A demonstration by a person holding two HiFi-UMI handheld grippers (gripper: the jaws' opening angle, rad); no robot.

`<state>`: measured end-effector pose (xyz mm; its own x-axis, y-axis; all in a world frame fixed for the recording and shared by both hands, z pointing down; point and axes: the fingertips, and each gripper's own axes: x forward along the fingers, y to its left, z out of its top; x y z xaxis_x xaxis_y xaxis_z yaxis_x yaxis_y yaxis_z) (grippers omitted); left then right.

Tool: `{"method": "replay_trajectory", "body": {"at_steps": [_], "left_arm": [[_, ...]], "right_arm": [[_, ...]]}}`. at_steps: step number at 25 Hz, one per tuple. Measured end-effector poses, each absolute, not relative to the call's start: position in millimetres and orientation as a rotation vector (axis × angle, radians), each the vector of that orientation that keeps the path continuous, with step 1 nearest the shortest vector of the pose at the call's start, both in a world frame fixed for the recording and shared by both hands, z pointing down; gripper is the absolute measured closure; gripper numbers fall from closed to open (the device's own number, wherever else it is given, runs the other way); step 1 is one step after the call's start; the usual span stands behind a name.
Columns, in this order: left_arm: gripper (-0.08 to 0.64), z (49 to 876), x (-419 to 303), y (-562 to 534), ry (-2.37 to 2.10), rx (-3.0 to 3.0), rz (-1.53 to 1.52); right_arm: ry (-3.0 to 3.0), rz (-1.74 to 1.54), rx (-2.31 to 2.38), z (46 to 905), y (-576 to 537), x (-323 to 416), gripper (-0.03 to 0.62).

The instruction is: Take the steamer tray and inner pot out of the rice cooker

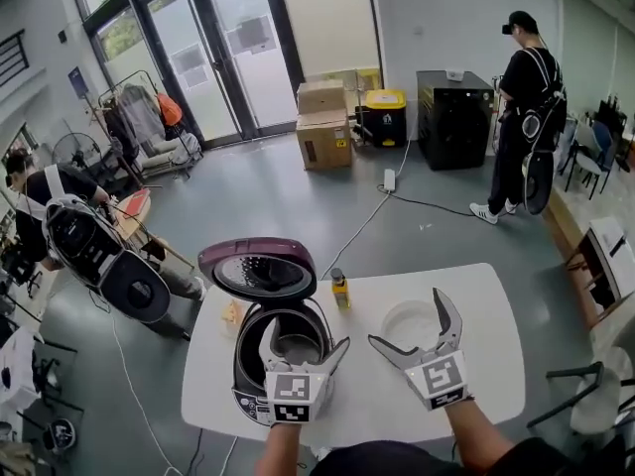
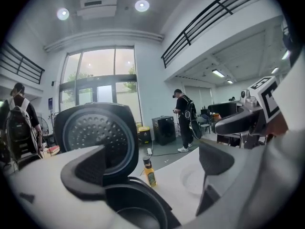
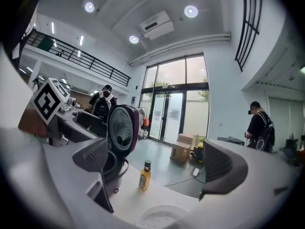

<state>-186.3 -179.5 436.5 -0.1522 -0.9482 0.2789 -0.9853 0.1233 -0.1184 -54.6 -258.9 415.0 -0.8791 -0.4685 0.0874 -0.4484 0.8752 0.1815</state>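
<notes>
Now, round white perforated steamer tray (image 1: 410, 323) near glossy maroon-lidded rice cooker (image 1: 248, 340)

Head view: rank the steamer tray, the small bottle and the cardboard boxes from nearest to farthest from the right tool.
1. Steamer tray: on the table, right by the open right tool.
2. Small bottle: on the table, to the tool's left.
3. Cardboard boxes: on the floor, far beyond the table.
</notes>
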Motion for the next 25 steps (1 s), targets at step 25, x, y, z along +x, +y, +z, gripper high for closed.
{"method": "replay_trajectory", "body": {"at_steps": [25], "left_arm": [[-0.008, 516.4, -367.3, -26.5, -1.573, 1.559, -0.499]], "right_arm": [[-2.655, 1.254, 0.174, 506.9, -138.9, -202.0, 0.005]]}}
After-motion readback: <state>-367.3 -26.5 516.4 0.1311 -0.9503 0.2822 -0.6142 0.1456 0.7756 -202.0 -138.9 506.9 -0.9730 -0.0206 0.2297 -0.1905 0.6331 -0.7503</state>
